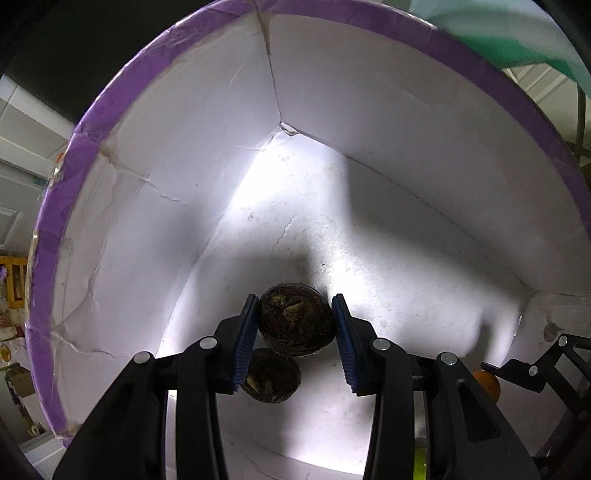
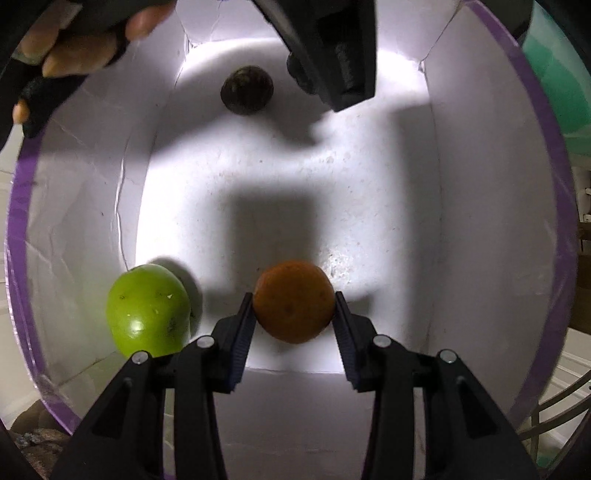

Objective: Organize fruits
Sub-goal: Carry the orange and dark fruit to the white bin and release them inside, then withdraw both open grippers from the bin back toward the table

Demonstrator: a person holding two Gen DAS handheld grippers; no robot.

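Both grippers reach into a white box with a purple rim (image 1: 110, 107), which also shows in the right wrist view (image 2: 546, 147). My left gripper (image 1: 295, 325) is shut on a dark brown hairy fruit (image 1: 295, 325) and holds it above the box floor. A second dark fruit (image 1: 273, 376) lies below it and also shows in the right wrist view (image 2: 246, 89). My right gripper (image 2: 293, 314) is shut on an orange (image 2: 293, 301). A green apple (image 2: 147, 310) lies on the box floor to its left.
The left gripper's body (image 2: 332, 48) and the hand holding it (image 2: 74, 48) hang over the far end of the box. A green-white object (image 1: 498, 33) stands beyond the rim. The right gripper's linkage (image 1: 535, 365) shows at the right.
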